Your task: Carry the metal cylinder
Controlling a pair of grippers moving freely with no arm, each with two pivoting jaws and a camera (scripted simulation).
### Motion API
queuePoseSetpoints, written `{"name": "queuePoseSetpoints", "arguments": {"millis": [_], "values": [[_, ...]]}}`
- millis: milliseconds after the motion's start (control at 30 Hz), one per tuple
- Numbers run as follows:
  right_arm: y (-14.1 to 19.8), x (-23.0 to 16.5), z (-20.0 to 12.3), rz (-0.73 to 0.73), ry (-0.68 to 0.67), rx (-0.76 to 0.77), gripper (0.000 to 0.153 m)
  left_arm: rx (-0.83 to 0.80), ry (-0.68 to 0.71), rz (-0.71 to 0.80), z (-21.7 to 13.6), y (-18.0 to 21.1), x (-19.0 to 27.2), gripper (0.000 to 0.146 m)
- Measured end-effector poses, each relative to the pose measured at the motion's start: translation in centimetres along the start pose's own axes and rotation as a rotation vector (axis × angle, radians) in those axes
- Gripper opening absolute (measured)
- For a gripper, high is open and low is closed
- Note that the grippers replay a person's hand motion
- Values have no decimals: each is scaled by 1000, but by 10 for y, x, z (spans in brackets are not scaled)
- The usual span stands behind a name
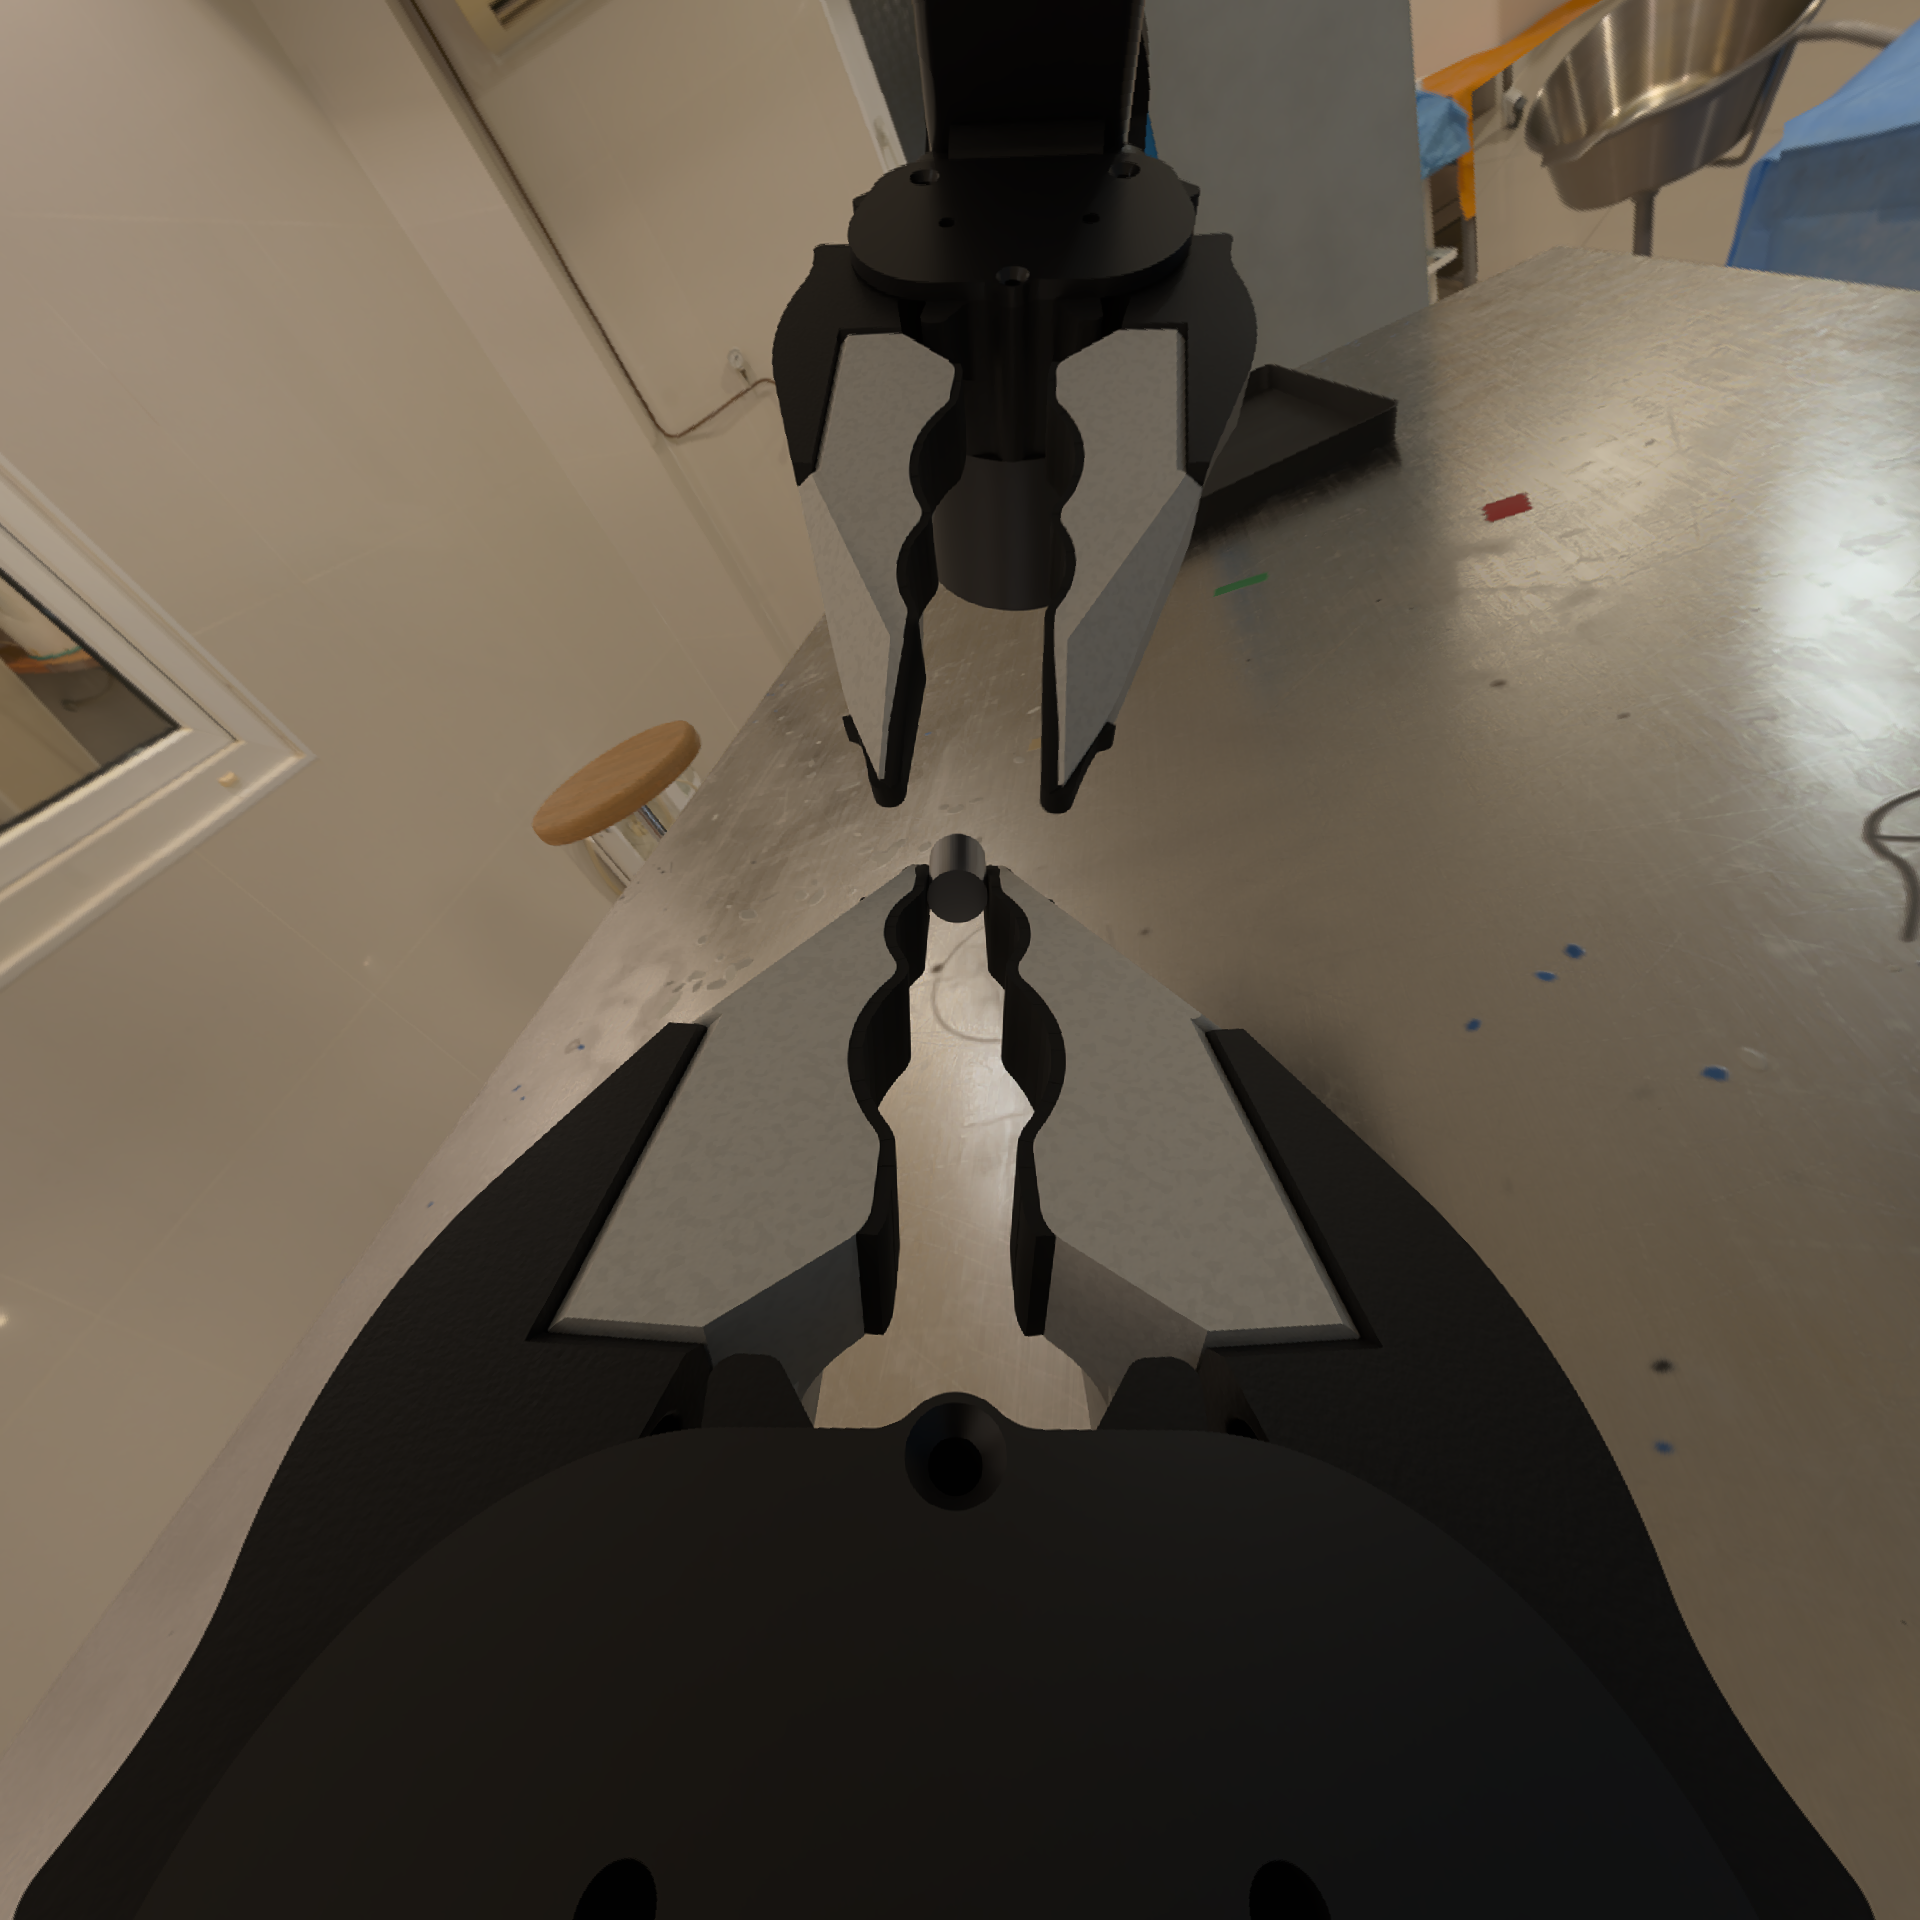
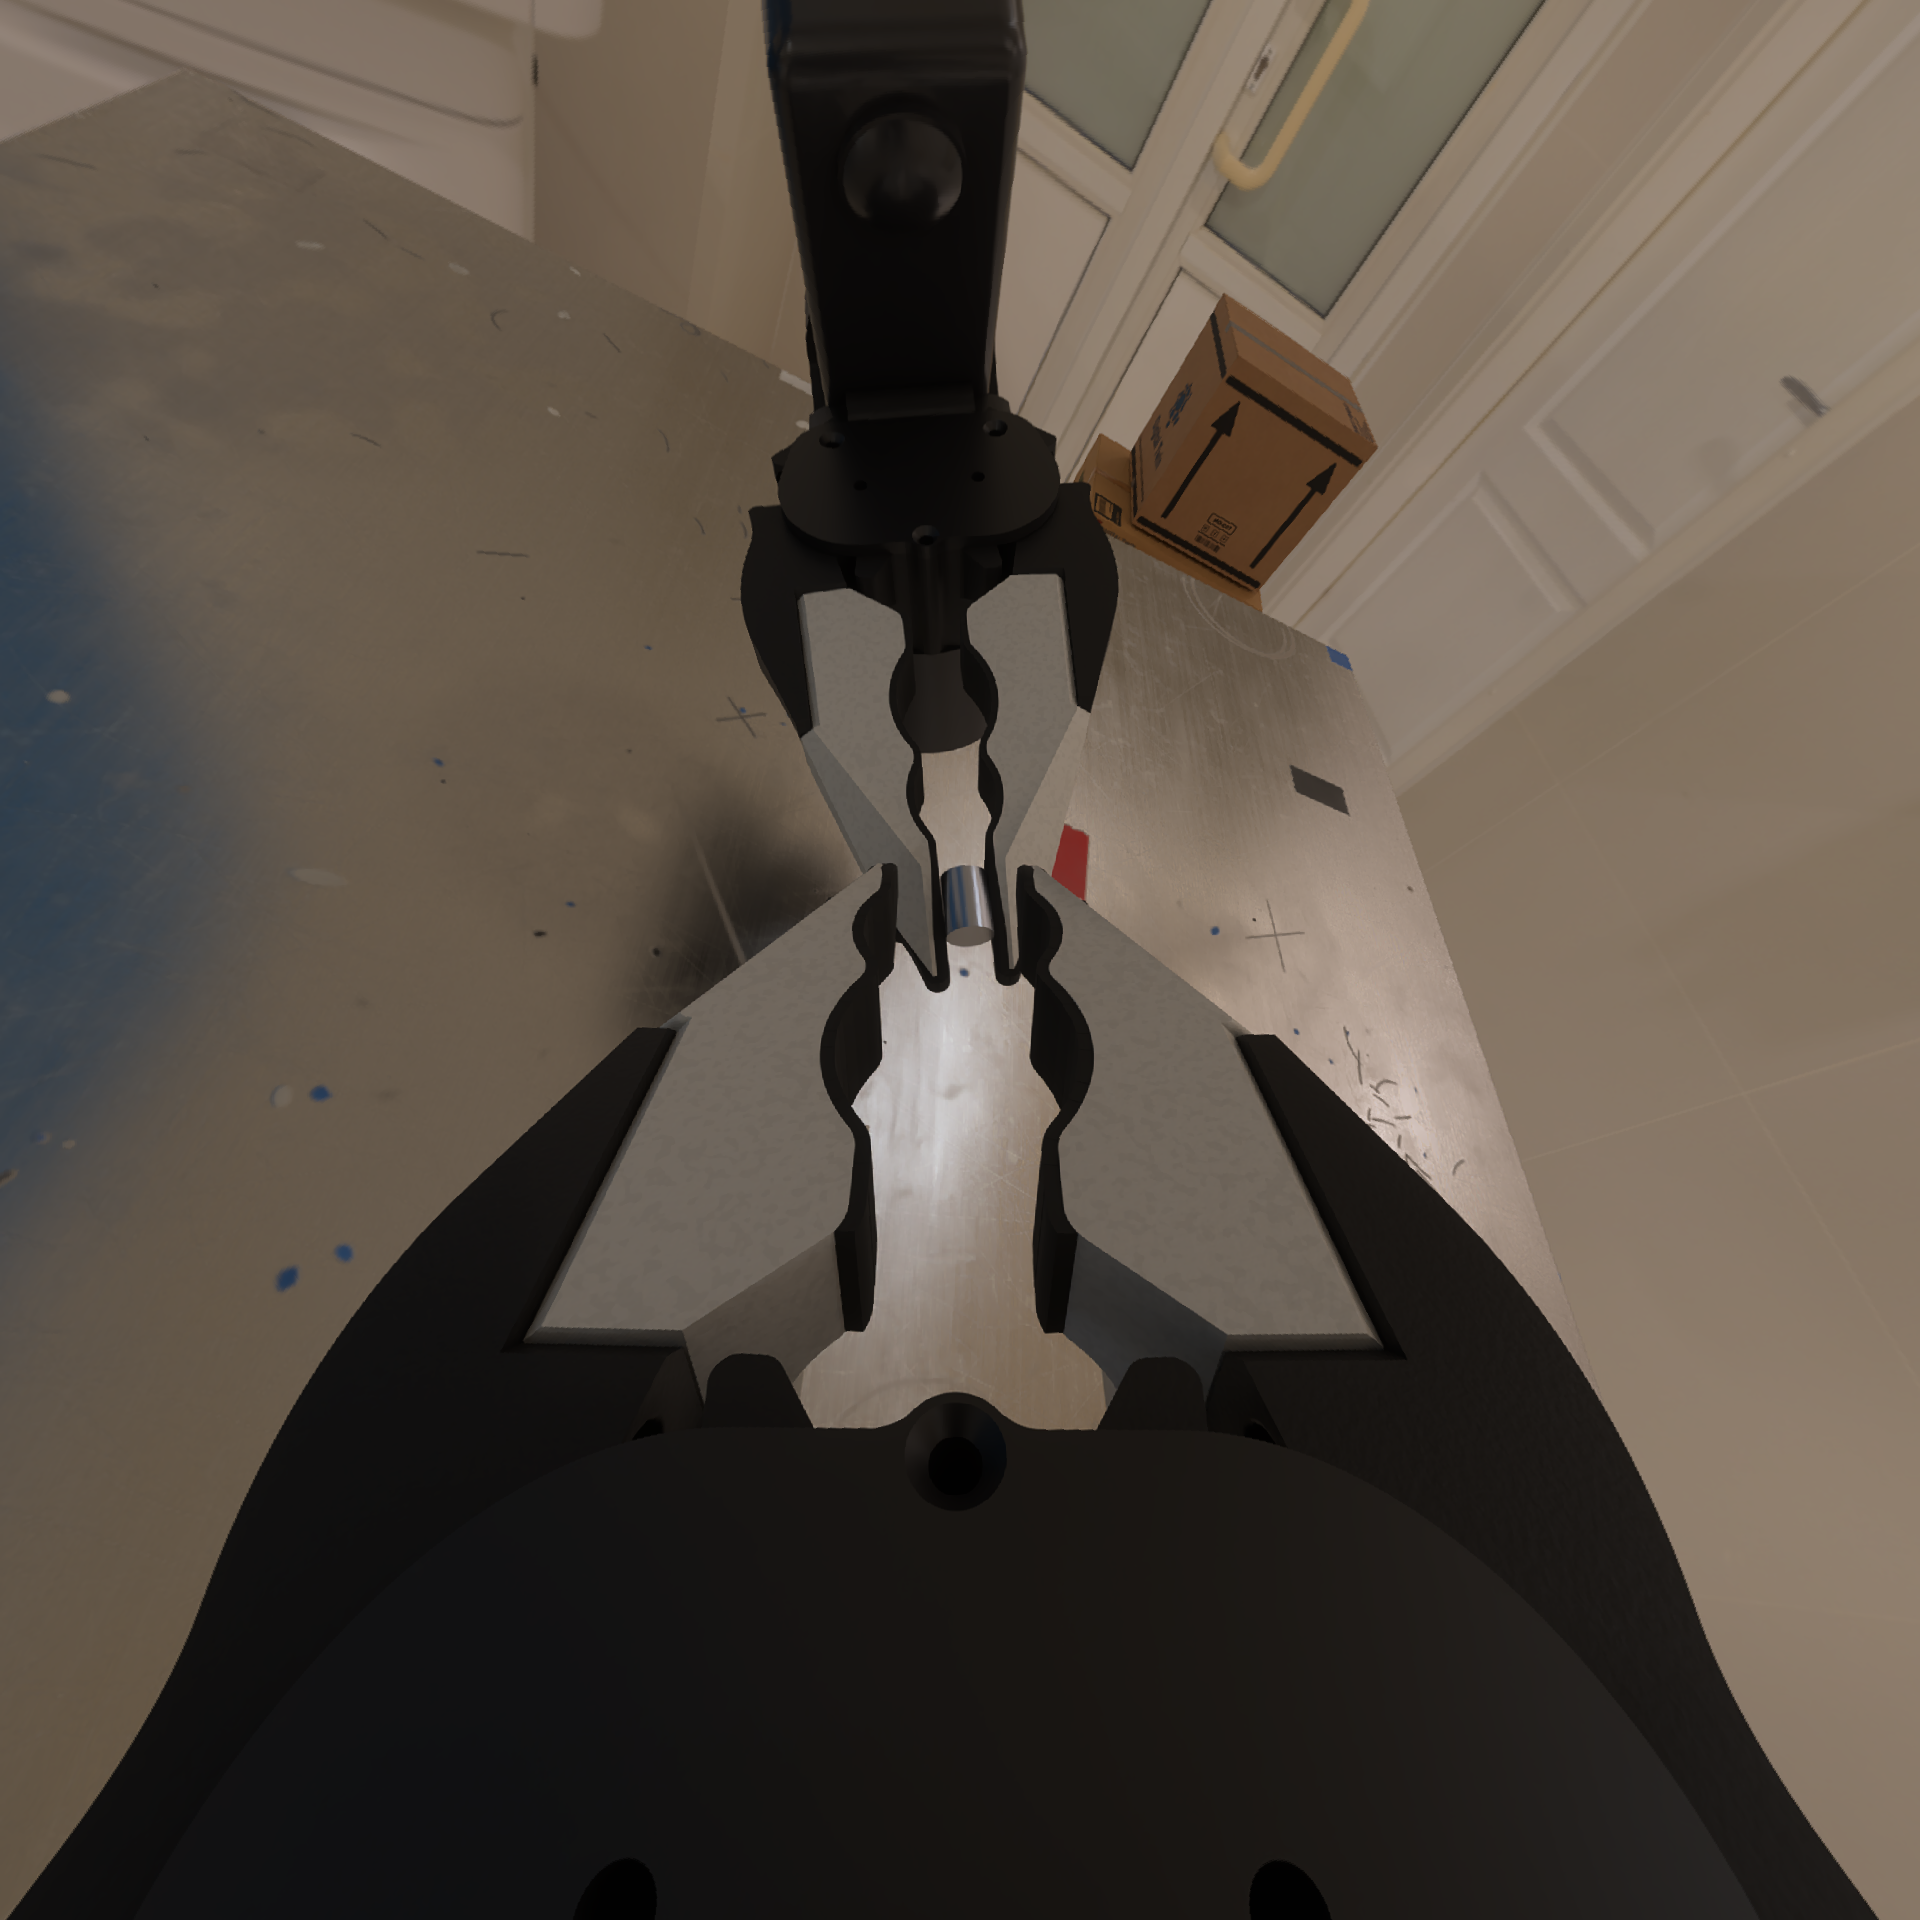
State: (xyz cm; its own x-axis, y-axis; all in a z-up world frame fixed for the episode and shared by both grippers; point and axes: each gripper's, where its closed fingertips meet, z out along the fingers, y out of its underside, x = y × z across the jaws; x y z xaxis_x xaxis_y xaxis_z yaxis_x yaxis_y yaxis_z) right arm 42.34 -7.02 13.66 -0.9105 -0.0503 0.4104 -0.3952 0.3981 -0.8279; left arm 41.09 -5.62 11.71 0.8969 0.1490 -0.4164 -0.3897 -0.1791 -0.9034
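The metal cylinder [image 1: 956, 896] is small, short and grey. My left gripper [image 1: 956, 875] is shut on it at the fingertips and holds it above the steel table [image 1: 1455, 790]. My right gripper [image 1: 968, 802] faces the left one head-on, open and empty, its tips just short of the cylinder. In the right wrist view the cylinder [image 2: 966, 906] sits between the left gripper's [image 2: 974, 975] narrow tips. My right gripper [image 2: 956, 873] is open, with its fingers standing wider on either side of those tips.
A black tray [image 1: 1299, 426] lies on the table behind the right gripper. A steel bowl [image 1: 1652, 104] on a stand is at the back right. A wooden stool [image 1: 615, 781] stands beyond the table's left edge. Cardboard boxes [image 2: 1247, 457] stand past the table's far end.
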Motion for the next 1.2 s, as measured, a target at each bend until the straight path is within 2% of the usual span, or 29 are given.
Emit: {"name": "queuePoseSetpoints", "arguments": {"millis": [467, 600, 700, 800, 933, 1033, 1200], "values": [[5, 4, 1, 65, -30, 82, 16, -26, -33, 28, 1, 3, -1, 10], [1, 16, -5, 126, -19, 63, 17, -19, -115, -7, -1, 3, -17, 10], [8, 55, -30, 158, 137, 83, 19, -18, -278, -117, -11, 7, -50, 10], [46, 100, -60, 340, 350, 25, 21, 69, -440, -376, -32, 12, -90, 10], [104, 125, -88, 550, 623, 44, 24, 243, -496, -710, -57, 22, -123, 10], [133, 122, -94, 665, 677, -7, 24, 252, -523, -744, -63, 29, -132, 10], [153, 120, -90, 711, 662, -74, 24, 212, -536, -718, -64, 31, -136, 10]]}}
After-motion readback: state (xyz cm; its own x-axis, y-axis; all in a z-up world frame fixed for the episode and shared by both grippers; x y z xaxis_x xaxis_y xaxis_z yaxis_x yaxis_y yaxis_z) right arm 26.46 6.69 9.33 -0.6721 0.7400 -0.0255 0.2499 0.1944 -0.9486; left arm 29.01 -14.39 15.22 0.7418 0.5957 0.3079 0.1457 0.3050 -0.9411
